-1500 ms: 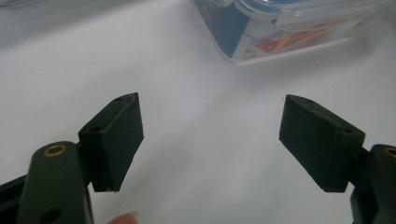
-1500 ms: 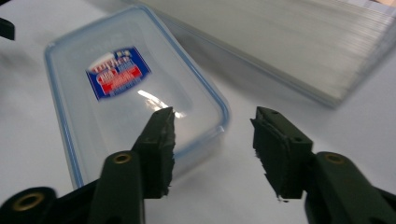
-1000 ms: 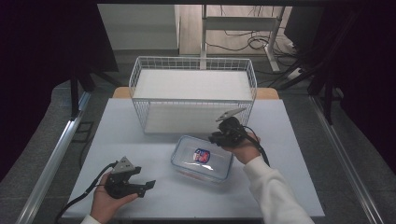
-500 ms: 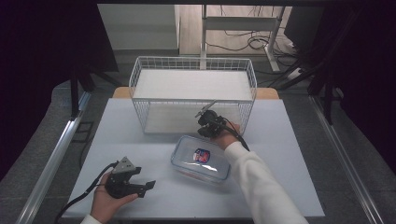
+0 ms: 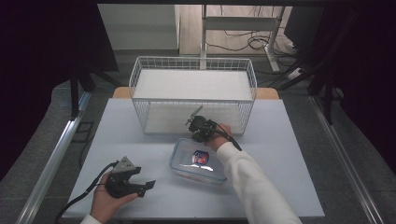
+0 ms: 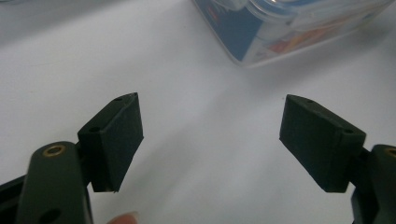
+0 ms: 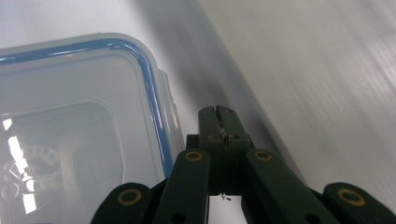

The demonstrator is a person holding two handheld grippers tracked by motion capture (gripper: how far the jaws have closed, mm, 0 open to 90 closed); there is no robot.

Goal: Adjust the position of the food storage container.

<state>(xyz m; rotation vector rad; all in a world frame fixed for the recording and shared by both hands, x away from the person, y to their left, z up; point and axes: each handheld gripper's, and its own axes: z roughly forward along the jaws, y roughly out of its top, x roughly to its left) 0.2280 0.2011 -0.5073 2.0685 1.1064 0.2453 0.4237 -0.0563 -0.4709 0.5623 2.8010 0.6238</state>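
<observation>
- Overhead, high view: clear lidded container sits mid-worktop, just near of the white wire basket. Right claw hovers at the container's far edge, between it and the basket, forearm reaching in from near right. Left claw rests at near left, well apart, hand low on the worktop.
- Left gripper view: left claw released, jaws wide apart, empty; container corner far right.
- Right gripper view: right claw clenched, jaws pressed together on nothing, just beside the blue-sealed lid.
- Judgement: container looks rigid, light, slick plastic; grip a rim edge or side latch, not the flat lid.
</observation>
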